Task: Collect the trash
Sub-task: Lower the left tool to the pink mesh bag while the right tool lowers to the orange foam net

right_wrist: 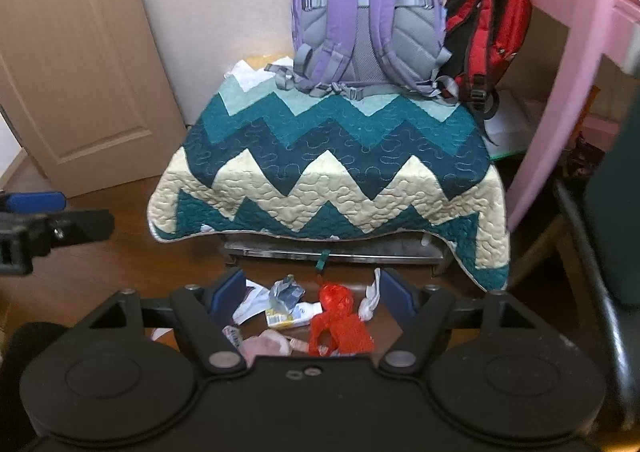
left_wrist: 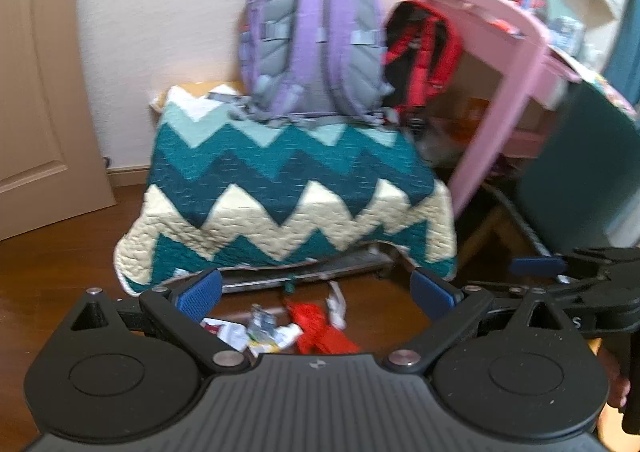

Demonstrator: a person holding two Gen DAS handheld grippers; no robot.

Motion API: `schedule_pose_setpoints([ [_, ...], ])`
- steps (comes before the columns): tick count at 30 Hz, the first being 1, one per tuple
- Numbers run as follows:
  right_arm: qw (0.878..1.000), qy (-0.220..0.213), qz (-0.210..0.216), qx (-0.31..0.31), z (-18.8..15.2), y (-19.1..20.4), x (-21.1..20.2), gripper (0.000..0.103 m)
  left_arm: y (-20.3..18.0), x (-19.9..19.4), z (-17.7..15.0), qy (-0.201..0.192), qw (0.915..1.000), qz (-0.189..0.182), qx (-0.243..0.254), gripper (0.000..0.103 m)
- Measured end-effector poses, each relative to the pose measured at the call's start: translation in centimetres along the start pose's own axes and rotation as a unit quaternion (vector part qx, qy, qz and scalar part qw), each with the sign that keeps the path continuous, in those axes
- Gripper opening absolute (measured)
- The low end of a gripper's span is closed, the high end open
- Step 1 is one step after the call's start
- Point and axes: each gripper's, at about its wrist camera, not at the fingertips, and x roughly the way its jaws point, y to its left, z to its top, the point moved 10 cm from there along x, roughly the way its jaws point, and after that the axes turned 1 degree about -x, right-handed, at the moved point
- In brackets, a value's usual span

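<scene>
A pile of trash lies on the brown wooden floor in front of a quilt-covered stand: a red net bag (right_wrist: pixel 340 322), a crumpled silver wrapper (right_wrist: pixel 286 292), a small white and yellow carton (right_wrist: pixel 294 316), white paper scraps (right_wrist: pixel 252 302) and a pink item (right_wrist: pixel 264 346). The red net bag (left_wrist: pixel 320 330) and wrappers (left_wrist: pixel 256 326) also show in the left wrist view. My left gripper (left_wrist: pixel 316 292) is open and empty above the pile. My right gripper (right_wrist: pixel 312 290) is open and empty, its jaws framing the pile. Each gripper shows at the edge of the other's view.
A teal and cream zigzag quilt (right_wrist: pixel 332 171) drapes a low stand holding a purple backpack (right_wrist: pixel 364 11) and a red and black backpack (right_wrist: pixel 488 35). A pink desk (right_wrist: pixel 560 63) stands right. A beige door (right_wrist: pixel 68 63) is left. A dark chair (right_wrist: pixel 608 211) sits far right.
</scene>
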Motion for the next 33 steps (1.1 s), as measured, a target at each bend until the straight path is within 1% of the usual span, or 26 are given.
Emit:
schedule_pose_setpoints([
  [3, 1.0, 0.01, 0.015, 0.009, 0.0, -0.7, 4.0, 0.073, 2.4, 3.1, -0.2, -0.002, 0.9999, 0.014, -0.008, 0.101],
  [7, 0.999, 0.034, 0.008, 0.002, -1.0, -1.8, 9.9, 0.073, 4.4, 7.8, -2.2, 0.02, 0.9985, 0.023, -0.046, 0.101],
  [9, 0.998, 0.061, -0.003, 0.001, -2.1, -2.4, 13.4, 0.073, 5.4, 10.8, -3.8, 0.038, 0.9959, 0.029, -0.076, 0.101],
  [11, 0.996, 0.085, -0.001, 0.008, -3.1, -2.9, 16.2, 0.073, 6.0, 13.3, -5.6, 0.055, 0.9927, 0.037, -0.101, 0.101],
  [12, 0.995, 0.1, -0.002, 0.015, -3.8, -3.2, 17.7, 0.073, 6.3, 15.4, -6.9, 0.07, 0.9895, 0.043, -0.119, 0.101],
  [14, 0.991, 0.129, 0.0, 0.033, -5.1, -3.9, 20.5, 0.073, 6.8, 17.4, -8.2, 0.084, 0.9859, 0.052, -0.135, 0.101],
  [16, 0.987, 0.152, -0.002, 0.057, -6.5, -4.6, 22.9, 0.073, 7.6, 20.2, -10.2, 0.106, 0.979, 0.066, -0.161, 0.101],
  [18, 0.98, 0.175, 0.0, 0.091, -7.8, -5.3, 25.4, 0.073, 8.4, 22.2, -11.7, 0.123, 0.9732, 0.077, -0.179, 0.101],
  [20, 0.974, 0.196, 0.002, 0.116, -9.2, -5.9, 27.8, 0.073, 9.1, 24.1, -13.4, 0.144, 0.9669, 0.092, -0.19, 0.101],
  [21, 0.971, 0.206, -0.001, 0.124, -9.8, -6.3, 28.9, 0.073, 9.7, 25.6, -14.8, 0.161, 0.9618, 0.101, -0.197, 0.101],
  [22, 0.968, 0.216, -0.002, 0.131, -10.5, -6.6, 30.0, 0.073, 10.0, 26.2, -15.4, 0.17, 0.9593, 0.105, -0.199, 0.101],
  [26, 0.954, 0.249, 0.005, 0.165, -12.7, -7.7, 33.6, 0.073, 11.7, 30.2, -19.5, 0.22, 0.9433, 0.123, -0.216, 0.101],
  [28, 0.948, 0.26, 0.002, 0.183, -13.5, -8.5, 35.3, 0.073, 12.3, 31.7, -21.3, 0.242, 0.9353, 0.127, -0.224, 0.1],
  [30, 0.944, 0.271, 0.0, 0.187, -14.4, -9.1, 37.0, 0.073, 12.5, 33.1, -23.2, 0.267, 0.9275, 0.13, -0.227, 0.1],
  [33, 0.938, 0.298, 0.003, 0.174, -16.2, -9.4, 39.2, 0.073, 11.8, 34.9, -25.1, 0.294, 0.9214, 0.116, -0.226, 0.1],
])
